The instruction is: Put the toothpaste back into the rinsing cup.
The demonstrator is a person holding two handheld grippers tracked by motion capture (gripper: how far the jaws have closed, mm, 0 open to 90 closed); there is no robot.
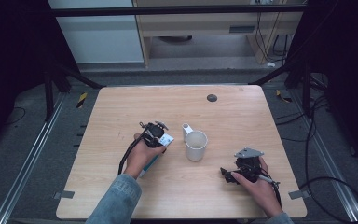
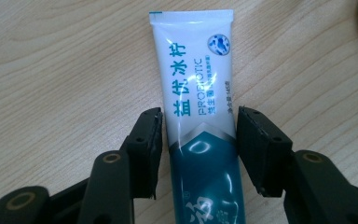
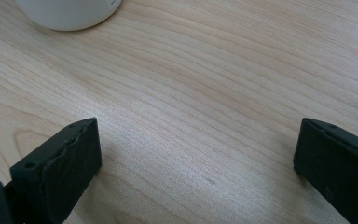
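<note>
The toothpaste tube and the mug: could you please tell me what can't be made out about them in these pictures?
- Toothpaste tube: its cap end is cut off by the bottom edge of the left gripper view; in the high view the left hand covers most of it.
- Left tongs: whether the pads press the tube is unclear.
- Mug: its inside is too small to read in the high view; the top edge crops it in the right gripper view.

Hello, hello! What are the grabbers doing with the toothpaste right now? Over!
Left gripper astride toothpaste tube, pads not yet pressing. Right gripper open, empty, over bare table. White mug beside tube, nothing blocking.
</note>
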